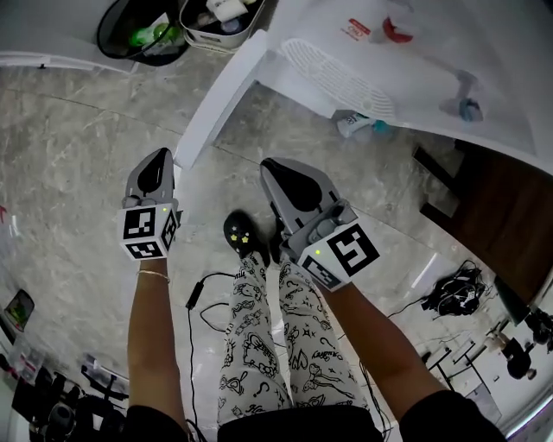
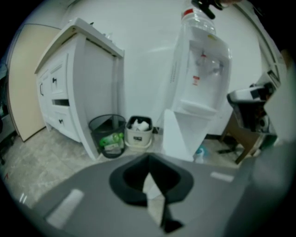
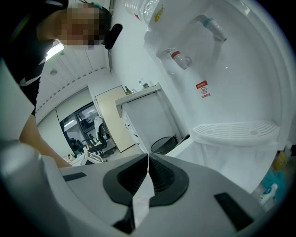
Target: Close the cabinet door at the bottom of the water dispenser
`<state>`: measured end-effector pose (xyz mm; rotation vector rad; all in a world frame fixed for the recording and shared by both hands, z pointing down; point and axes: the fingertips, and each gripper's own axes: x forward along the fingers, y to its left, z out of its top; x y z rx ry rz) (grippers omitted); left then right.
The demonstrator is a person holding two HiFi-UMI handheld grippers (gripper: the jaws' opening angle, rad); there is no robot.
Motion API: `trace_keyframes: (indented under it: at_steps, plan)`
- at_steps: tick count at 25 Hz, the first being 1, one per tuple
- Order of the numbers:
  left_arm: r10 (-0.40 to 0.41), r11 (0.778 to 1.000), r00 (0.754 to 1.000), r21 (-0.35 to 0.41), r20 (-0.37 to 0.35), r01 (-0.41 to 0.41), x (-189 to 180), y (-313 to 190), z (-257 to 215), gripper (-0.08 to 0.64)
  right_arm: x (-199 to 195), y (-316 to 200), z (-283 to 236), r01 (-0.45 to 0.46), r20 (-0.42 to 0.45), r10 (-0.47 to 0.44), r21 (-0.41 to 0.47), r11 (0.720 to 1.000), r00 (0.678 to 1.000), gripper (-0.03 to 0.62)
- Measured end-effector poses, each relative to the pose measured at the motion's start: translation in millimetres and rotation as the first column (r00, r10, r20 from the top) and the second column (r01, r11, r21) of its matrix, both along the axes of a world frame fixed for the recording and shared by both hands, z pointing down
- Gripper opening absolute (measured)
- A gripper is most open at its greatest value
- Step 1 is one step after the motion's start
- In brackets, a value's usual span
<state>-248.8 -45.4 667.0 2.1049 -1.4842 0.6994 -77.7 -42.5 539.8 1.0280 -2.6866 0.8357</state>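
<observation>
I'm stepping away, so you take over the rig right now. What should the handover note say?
The left gripper is shut and empty, close by the free edge of the cabinet door.
The right gripper is shut and empty, in front of the open cabinet.
The door stands wide open under the water dispenser.
Done: nothing yet.
To do: push the door shut.

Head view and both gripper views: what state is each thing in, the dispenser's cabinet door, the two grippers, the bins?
Cabinet door: open, swung wide out from the water dispenser.
Left gripper: shut, nothing between its jaws.
Right gripper: shut, nothing between its jaws.
Black wire bin: upright, holds rubbish.
White bin: upright, filled with rubbish.
</observation>
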Motion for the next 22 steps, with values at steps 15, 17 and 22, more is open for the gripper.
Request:
trace_keyframes:
  at_steps: [15,17,22]
  plan:
    - [0.268,0.963,0.954,0.025,-0.133,-0.267,183,38,-9,-0.005,94,27,-2,-0.125,0.033,0.125,0.000,0.992,0.992,0.017]
    - [0.283,0.959,0.948,0.029,-0.146,-0.282,207,36,-10,-0.005,109,30,-6,-0.139,0.038,0.139,0.000,0.990,0.990,0.017]
    - [0.248,0.969,0.951,0.043,-0.185,-0.245,250,15,-12,-0.005,143,30,-13,-0.196,0.051,0.195,0.005,0.981,0.979,0.017]
